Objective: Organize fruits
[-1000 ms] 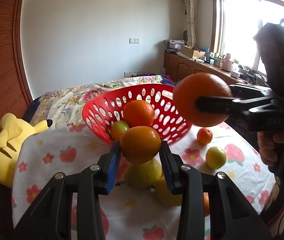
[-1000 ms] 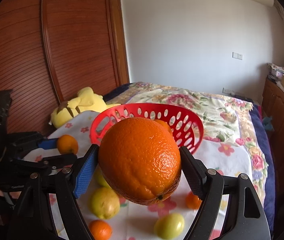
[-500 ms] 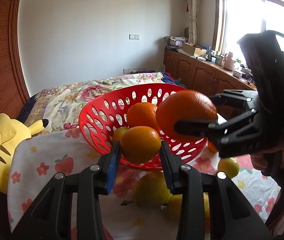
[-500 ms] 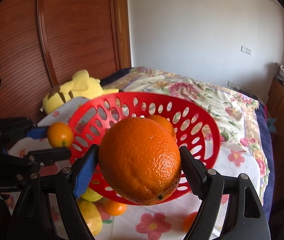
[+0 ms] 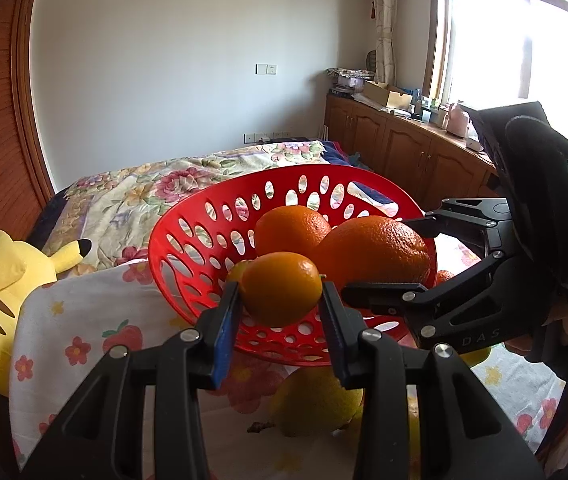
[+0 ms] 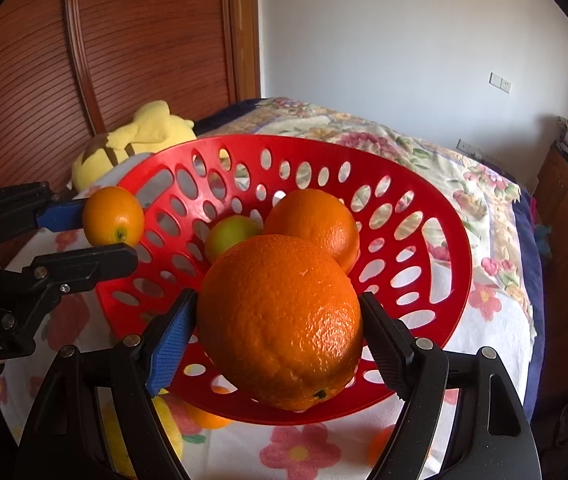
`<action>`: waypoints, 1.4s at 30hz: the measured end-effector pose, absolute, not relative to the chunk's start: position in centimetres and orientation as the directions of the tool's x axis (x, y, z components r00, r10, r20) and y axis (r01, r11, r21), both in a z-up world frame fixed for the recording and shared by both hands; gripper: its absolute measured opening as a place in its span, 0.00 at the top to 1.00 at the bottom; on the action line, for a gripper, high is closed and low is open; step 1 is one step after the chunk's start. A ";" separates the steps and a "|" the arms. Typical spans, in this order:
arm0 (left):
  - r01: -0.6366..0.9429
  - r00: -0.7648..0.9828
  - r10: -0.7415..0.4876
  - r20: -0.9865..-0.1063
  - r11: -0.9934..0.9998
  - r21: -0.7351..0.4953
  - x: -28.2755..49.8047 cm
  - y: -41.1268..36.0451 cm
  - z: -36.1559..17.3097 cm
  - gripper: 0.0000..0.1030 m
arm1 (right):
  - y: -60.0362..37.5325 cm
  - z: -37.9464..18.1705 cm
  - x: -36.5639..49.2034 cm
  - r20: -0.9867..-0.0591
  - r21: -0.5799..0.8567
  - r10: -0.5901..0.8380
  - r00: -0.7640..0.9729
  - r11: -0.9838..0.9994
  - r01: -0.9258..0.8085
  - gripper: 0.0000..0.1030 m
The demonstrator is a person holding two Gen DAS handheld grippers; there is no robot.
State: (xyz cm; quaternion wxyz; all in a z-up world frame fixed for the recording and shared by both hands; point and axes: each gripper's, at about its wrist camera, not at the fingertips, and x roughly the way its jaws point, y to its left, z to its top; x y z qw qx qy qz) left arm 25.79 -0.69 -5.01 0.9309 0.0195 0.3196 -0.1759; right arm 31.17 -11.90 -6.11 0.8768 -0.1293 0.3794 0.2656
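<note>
At the centre of both wrist views sat the red basket point(image 6: 436, 216), its perforated wall rising toward the upper half of each frame. We had the left gripper point(image 5: 280, 312) clamped on a small orange point(image 5: 282, 288), its blue pads pressed to either side of the fruit at the lower middle of the left wrist view. Seen from the right wrist view, that same small orange point(image 6: 113, 215) hung at the left of the frame, just outside the basket's rim. We had the right gripper point(image 6: 280, 320) clamped on a large orange point(image 6: 280, 320), which filled the lower centre of the right wrist view, over the basket's near side. In the left wrist view the large orange point(image 5: 376, 250) showed at the right of centre, over the basket. Inside the basket lay a medium orange point(image 6: 316, 224) and, just left of it, a green-yellow fruit point(image 6: 230, 236). Below the basket, at the bottom of the left wrist view, a yellow-green fruit point(image 5: 312, 400) lay on the flowered cloth point(image 5: 64, 328). At the left edge of that view a yellow plush toy point(image 5: 0, 280) rested against the cloth.
</note>
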 end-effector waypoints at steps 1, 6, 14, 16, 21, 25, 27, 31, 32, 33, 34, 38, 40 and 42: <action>0.339 0.732 -0.316 -0.604 0.938 -0.079 25.8 -0.6 -5.2 0.63 | -11.9 -6.2 31.2 -0.732 -0.026 0.364 0.575 0.829 -0.559 0.20; 0.338 0.728 -0.315 -0.609 0.938 -0.082 25.9 -0.6 -5.5 0.63 | -11.6 -6.6 31.4 -0.737 -0.038 0.353 0.577 0.830 -0.556 0.20; 0.341 0.717 -0.328 -0.616 0.935 -0.100 26.0 -0.7 -5.7 0.63 | -12.4 -5.7 31.0 -0.694 -0.006 0.388 0.606 0.839 -0.544 0.17; 0.343 0.715 -0.327 -0.619 0.934 -0.097 26.0 -0.9 -5.7 0.63 | -12.7 -5.5 30.6 -0.685 -0.005 0.387 0.617 0.844 -0.536 0.17; 0.331 0.719 -0.305 -0.625 0.940 -0.078 26.3 -1.2 -5.6 0.62 | -13.9 -4.5 29.1 -0.656 0.011 0.396 0.642 0.856 -0.517 0.17; 0.319 0.722 -0.289 -0.629 0.945 -0.069 26.6 -1.4 -5.5 0.61 | -14.5 -3.7 28.0 -0.638 0.015 0.403 0.656 0.858 -0.513 0.16; 0.318 0.725 -0.291 -0.624 0.945 -0.072 26.4 -1.5 -5.3 0.61 | -14.8 -3.4 27.4 -0.629 0.009 0.401 0.666 0.861 -0.509 0.16; 0.317 0.733 -0.294 -0.614 0.945 -0.075 25.6 -1.4 -4.9 0.57 | -15.1 -3.0 26.5 -0.619 -0.008 0.389 0.682 0.866 -0.500 0.16; 0.317 0.735 -0.295 -0.611 0.946 -0.075 25.3 -1.4 -4.8 0.57 | -15.2 -3.0 26.2 -0.616 -0.011 0.384 0.687 0.869 -0.495 0.16; 0.317 0.735 -0.296 -0.610 0.945 -0.077 25.0 -1.4 -4.7 0.57 | -15.4 -2.9 25.9 -0.611 -0.015 0.375 0.697 0.875 -0.484 0.16; 0.319 0.735 -0.302 -0.607 0.944 -0.084 24.7 -1.4 -4.7 0.57 | -15.6 -2.9 25.6 -0.608 -0.013 0.374 0.701 0.877 -0.480 0.16; 0.325 0.738 -0.316 -0.597 0.941 -0.096 23.1 -1.5 -4.3 0.57 | -16.4 -3.1 24.1 -0.594 0.000 0.365 0.717 0.891 -0.453 0.15; 0.332 0.737 -0.324 -0.593 0.938 -0.100 22.1 -1.7 -4.2 0.56 | -16.7 -3.2 23.5 -0.591 0.000 0.356 0.724 0.897 -0.441 0.15; 0.334 0.739 -0.325 -0.590 0.937 -0.099 21.3 -1.7 -4.1 0.56 | -17.3 -3.5 22.6 -0.589 0.003 0.340 0.734 0.908 -0.418 0.15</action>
